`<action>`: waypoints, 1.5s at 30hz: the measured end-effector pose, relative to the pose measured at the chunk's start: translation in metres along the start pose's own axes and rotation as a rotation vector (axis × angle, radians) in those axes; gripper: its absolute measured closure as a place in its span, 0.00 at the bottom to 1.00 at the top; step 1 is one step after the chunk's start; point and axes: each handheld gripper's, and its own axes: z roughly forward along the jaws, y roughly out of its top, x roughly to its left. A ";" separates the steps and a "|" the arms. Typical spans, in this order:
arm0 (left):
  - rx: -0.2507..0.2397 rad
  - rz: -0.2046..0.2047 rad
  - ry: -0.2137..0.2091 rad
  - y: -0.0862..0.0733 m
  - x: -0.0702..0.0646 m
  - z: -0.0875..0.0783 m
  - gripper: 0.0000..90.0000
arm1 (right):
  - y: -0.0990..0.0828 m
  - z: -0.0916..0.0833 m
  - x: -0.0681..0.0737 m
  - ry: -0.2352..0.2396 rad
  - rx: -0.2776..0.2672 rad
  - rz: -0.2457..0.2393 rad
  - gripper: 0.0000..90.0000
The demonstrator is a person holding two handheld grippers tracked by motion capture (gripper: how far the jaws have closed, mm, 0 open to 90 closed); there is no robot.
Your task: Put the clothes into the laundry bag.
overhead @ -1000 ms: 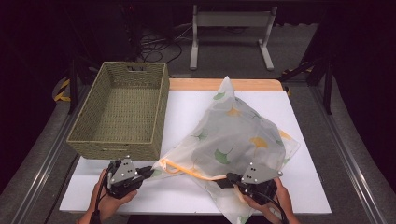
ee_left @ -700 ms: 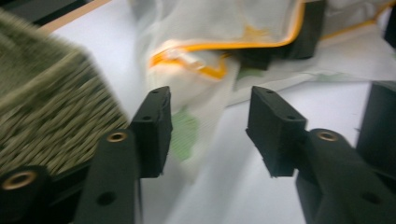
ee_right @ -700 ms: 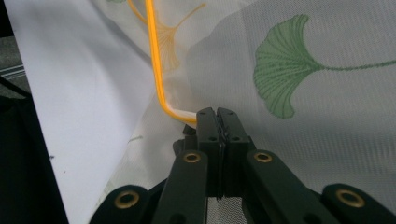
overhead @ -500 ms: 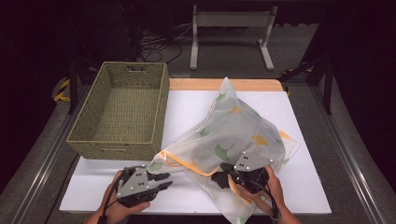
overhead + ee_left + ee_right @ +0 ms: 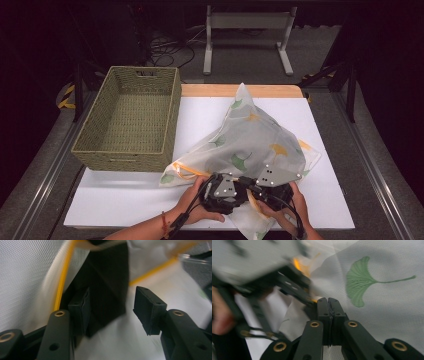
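Note:
A white mesh bag (image 5: 250, 140) with green and yellow leaf prints and a yellow trim lies on the white table (image 5: 125, 200). At its near edge my two grippers meet. The right gripper (image 5: 257, 194) is shut on the bag's mesh; its jaws (image 5: 328, 300) press together with the fabric around them. The left gripper (image 5: 239, 184) points at it from the left, blurred in the right gripper view (image 5: 287, 282). The left gripper's jaws (image 5: 113, 300) have just been opening and stand apart. A dark blurred shape and the bag's yellow trim (image 5: 62, 277) lie between and beyond them, unpinched.
A woven basket (image 5: 130, 115) stands empty on the table's left half, close to the bag's left corner. A wooden board edge (image 5: 210, 90) runs along the table's far side. Metal rails flank the table, and a white stand (image 5: 247, 30) is on the floor behind.
My left gripper has swept right from the basket's front corner to the right gripper at the bag's near edge, and its jaws have opened. The right gripper has stayed put.

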 end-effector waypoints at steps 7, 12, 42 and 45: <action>0.043 0.092 0.096 0.009 0.008 0.020 0.78 | -0.007 -0.004 0.004 0.033 0.026 0.009 0.99; 0.042 0.092 0.158 0.008 0.018 0.020 0.96 | -0.012 -0.009 0.005 0.041 0.038 0.016 0.99; -0.114 -0.100 0.139 -0.020 0.041 -0.054 0.58 | -0.024 -0.010 0.006 0.036 0.057 0.033 0.99; -0.080 -0.095 0.098 -0.025 0.035 -0.053 0.58 | -0.023 -0.010 0.005 0.037 0.054 0.037 0.99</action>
